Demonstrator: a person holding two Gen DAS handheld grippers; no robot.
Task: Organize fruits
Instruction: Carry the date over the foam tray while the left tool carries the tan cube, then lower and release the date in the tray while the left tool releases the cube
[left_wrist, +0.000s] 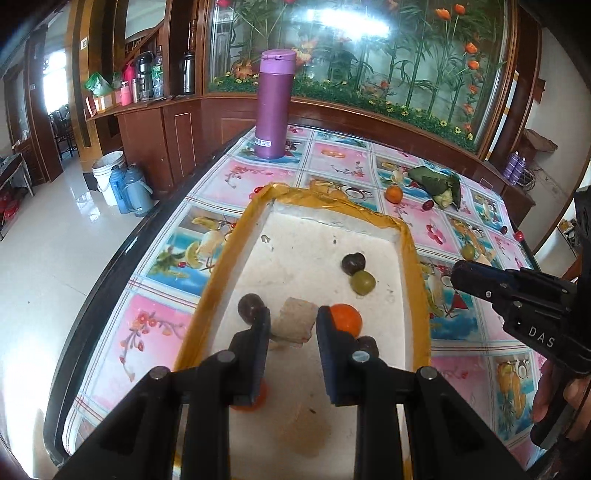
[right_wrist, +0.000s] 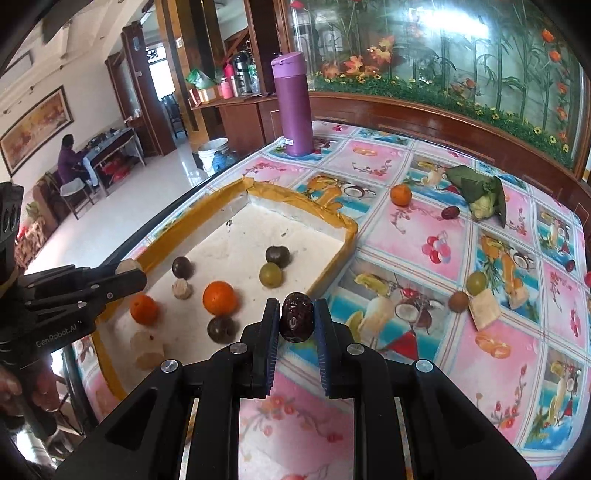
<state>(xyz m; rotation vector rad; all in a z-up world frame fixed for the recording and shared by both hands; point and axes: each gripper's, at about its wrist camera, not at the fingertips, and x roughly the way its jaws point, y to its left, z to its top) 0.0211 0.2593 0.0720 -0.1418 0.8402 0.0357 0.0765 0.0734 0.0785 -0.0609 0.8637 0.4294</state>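
over the tray rim, the right hand-held gripper clamps a date. the left hand-held gripper pinches a pale chunk. carry both clear of the rim, then release low.

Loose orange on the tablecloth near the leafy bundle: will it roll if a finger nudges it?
Probably. The orange looks round and sits free on a flat, glossy tablecloth, so a nudge likely sends it rolling. It looks firm and small, likely easy to pinch across its middle.
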